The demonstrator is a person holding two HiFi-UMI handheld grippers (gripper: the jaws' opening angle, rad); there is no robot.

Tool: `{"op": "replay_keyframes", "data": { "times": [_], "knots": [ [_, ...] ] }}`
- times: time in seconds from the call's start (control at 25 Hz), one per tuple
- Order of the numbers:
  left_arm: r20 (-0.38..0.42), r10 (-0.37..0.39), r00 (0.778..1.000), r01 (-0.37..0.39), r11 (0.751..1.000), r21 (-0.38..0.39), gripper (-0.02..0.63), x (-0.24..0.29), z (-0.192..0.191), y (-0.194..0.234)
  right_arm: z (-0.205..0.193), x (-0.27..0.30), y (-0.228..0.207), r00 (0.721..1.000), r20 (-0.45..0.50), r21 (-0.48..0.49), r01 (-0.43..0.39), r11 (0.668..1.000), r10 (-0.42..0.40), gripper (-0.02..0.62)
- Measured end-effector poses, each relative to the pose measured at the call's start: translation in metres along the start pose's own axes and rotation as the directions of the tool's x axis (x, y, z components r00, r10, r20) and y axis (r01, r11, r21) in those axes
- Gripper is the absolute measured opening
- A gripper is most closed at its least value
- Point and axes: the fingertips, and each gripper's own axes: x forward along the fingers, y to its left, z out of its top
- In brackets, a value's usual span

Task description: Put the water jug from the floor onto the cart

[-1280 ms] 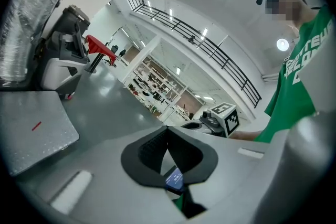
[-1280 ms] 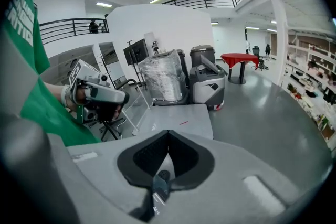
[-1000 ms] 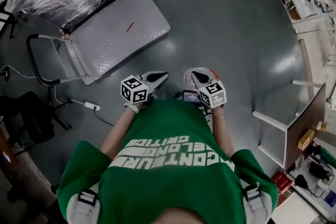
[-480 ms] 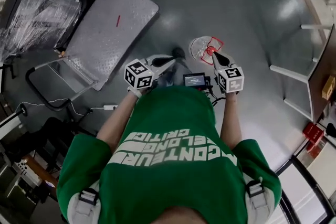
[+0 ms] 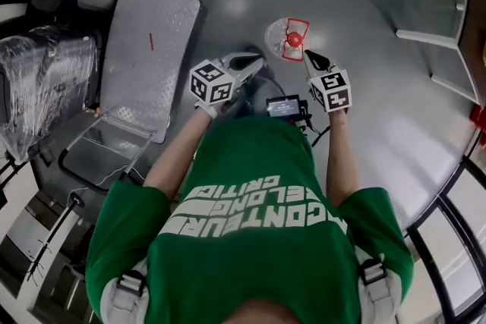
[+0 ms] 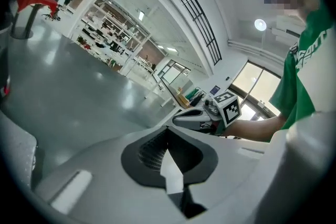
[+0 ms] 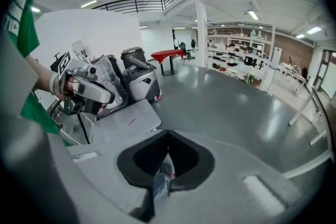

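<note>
Fingers of L gripper (image 5: 257, 61) shut tight, nothing btwn them. R gripper (image 5: 308, 55) same: fingers closed, empty. R tip is just beside the water jug (image 5: 286, 38); contact can't be told. L tip is near the jug's other side, apart from it. Jug stands on the floor (image 5: 364, 4), red cap on top. Cart (image 5: 144, 64) lies to the L, apart from the jug, w/ a small red mark on its deck.

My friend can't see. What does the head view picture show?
A person in a green shirt, seen from above, holds the left gripper and right gripper, both shut, near a clear plastic water jug with a red handle on the grey floor. A flat grey metal cart stands at the left.
</note>
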Motion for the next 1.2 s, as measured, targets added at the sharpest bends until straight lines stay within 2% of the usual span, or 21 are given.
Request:
{"op": "replay_keyframes", "data": {
  "times": [0.24,0.44,0.64,0.88,1.04,1.2],
  "knots": [
    [-0.135,-0.097,0.986,0.104,0.994,0.045,0.009,0.06,-0.001,-0.004,-0.036,-0.016,-0.03,0.996,-0.021,0.116,0.083,0.99,-0.081,-0.006],
    [-0.171,-0.114,0.979,0.118,0.993,0.016,0.009,0.092,-0.002,0.005,-0.048,-0.019,-0.053,0.988,-0.035,0.148,0.155,0.977,-0.151,-0.006],
    [-0.217,-0.128,0.968,0.126,0.992,-0.023,0.009,0.114,-0.028,0.027,-0.07,0.003,-0.06,0.98,-0.07,0.175,0.195,0.965,-0.185,-0.006],
    [-0.226,-0.099,0.969,0.09,0.995,-0.051,0.009,0.15,-0.059,0.062,-0.102,0.05,-0.075,0.981,-0.107,0.139,0.179,0.974,-0.165,-0.006],
    [-0.265,-0.109,0.958,0.093,0.993,-0.072,0.009,0.17,-0.081,0.083,-0.125,0.085,-0.083,0.982,-0.132,0.108,0.153,0.982,-0.138,-0.005],
    [-0.288,-0.094,0.953,0.08,0.995,-0.06,0.006,0.189,-0.102,0.108,-0.15,0.118,-0.094,0.983,-0.156,0.084,0.112,0.99,-0.098,0.037]
  ]
}}
